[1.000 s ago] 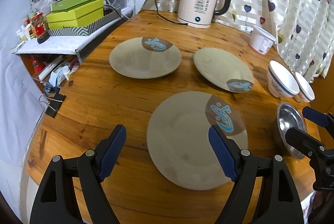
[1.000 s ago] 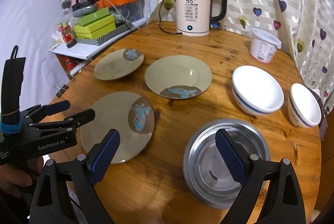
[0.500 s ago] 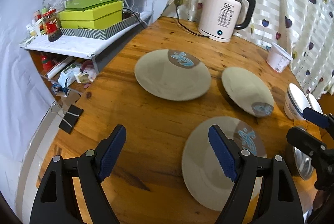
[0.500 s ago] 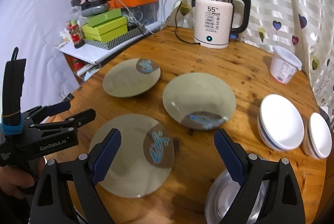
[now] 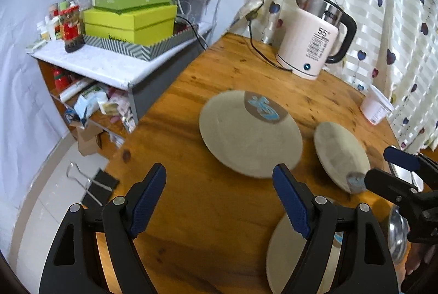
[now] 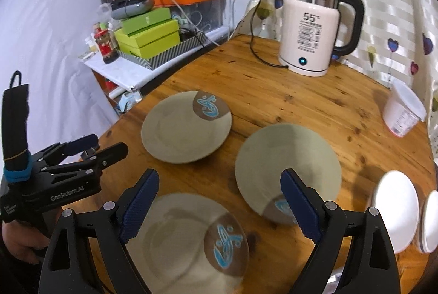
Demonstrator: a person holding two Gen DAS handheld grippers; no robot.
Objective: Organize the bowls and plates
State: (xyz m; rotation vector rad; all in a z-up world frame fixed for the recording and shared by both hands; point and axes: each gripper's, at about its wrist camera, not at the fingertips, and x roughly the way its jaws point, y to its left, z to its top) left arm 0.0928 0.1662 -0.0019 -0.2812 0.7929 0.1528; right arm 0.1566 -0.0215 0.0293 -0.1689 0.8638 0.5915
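Three grey-green plates with a blue-and-brown emblem lie apart on the round wooden table (image 6: 273, 91): a far-left plate (image 6: 186, 126) (image 5: 249, 135), a middle plate (image 6: 287, 168) (image 5: 339, 151) and a near plate (image 6: 186, 239) (image 5: 284, 258). Two white bowls (image 6: 397, 209) stand at the right edge. A steel bowl (image 5: 397, 239) shows as a sliver. My left gripper (image 5: 219, 198) (image 6: 109, 143) is open over bare wood left of the plates. My right gripper (image 6: 219, 206) (image 5: 380, 166) is open above the near plate, holding nothing.
A white electric kettle (image 6: 312, 28) with its cord stands at the back of the table, and a white lidded tub (image 6: 402, 113) at the right. A cluttered shelf with green boxes (image 5: 131, 20) adjoins the table's left side. A binder clip (image 5: 95, 187) lies on the floor.
Both grippers have swept leftwards over the table, still open. The steel bowl has slid almost out of the right wrist view, and the near plate now lies under the right gripper.
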